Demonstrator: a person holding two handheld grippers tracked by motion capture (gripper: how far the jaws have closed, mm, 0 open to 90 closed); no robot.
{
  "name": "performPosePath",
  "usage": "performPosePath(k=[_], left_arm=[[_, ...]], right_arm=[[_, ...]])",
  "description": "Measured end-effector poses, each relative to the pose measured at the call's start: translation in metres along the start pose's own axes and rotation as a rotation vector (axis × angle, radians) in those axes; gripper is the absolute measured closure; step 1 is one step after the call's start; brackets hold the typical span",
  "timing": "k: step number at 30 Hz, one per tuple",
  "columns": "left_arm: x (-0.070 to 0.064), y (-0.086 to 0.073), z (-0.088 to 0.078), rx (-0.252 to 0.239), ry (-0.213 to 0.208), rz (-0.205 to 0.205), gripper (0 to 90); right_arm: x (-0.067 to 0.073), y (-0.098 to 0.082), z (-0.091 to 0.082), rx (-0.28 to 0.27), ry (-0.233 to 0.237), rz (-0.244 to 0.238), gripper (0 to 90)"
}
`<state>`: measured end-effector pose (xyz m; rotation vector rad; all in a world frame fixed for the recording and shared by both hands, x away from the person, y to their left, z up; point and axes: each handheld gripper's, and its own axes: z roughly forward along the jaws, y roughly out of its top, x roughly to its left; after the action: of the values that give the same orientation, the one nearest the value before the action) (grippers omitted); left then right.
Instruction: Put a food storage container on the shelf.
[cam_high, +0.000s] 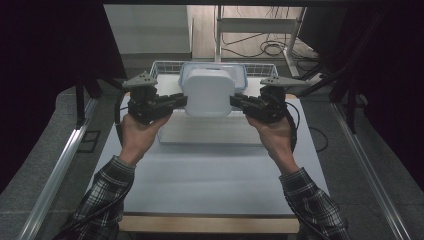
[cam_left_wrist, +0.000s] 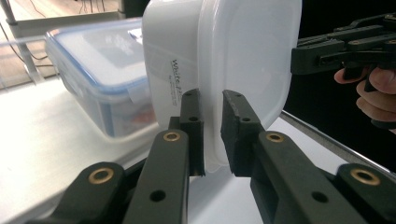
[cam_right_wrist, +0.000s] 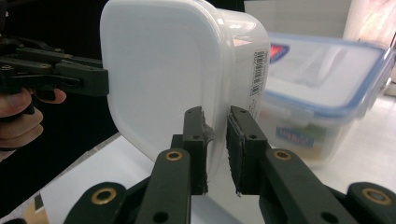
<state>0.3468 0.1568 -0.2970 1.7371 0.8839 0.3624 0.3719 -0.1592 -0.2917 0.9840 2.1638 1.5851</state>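
White lidded container (cam_high: 208, 92) gripped at opposite rims by left tool (cam_high: 181, 100) and right tool (cam_high: 235, 102), held above desk (cam_high: 215, 170), centre frame. Placement remains.

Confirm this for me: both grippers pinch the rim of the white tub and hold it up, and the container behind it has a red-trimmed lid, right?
Not quite. The clear container has a blue-trimmed lid, as the left gripper view shows. The rest stands: left gripper and right gripper pinch the white tub.
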Motion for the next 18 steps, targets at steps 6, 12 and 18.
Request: performPosePath(k=[6, 12, 18], left_arm=[[0.006, 0.024, -0.003, -0.007, 0.000, 0.002, 80.0], [0.011, 0.038, 0.003, -0.012, -0.003, -0.007, 80.0], [0.016, 0.048, 0.013, 0.001, -0.010, -0.019, 79.8]], right_arm=[[-0.003, 0.024, 0.002, -0.023, 0.004, 0.008, 78.1], [-0.008, 0.037, 0.003, -0.029, -0.004, 0.014, 78.0], [-0.021, 0.048, 0.008, -0.021, -0.023, 0.040, 77.4]])
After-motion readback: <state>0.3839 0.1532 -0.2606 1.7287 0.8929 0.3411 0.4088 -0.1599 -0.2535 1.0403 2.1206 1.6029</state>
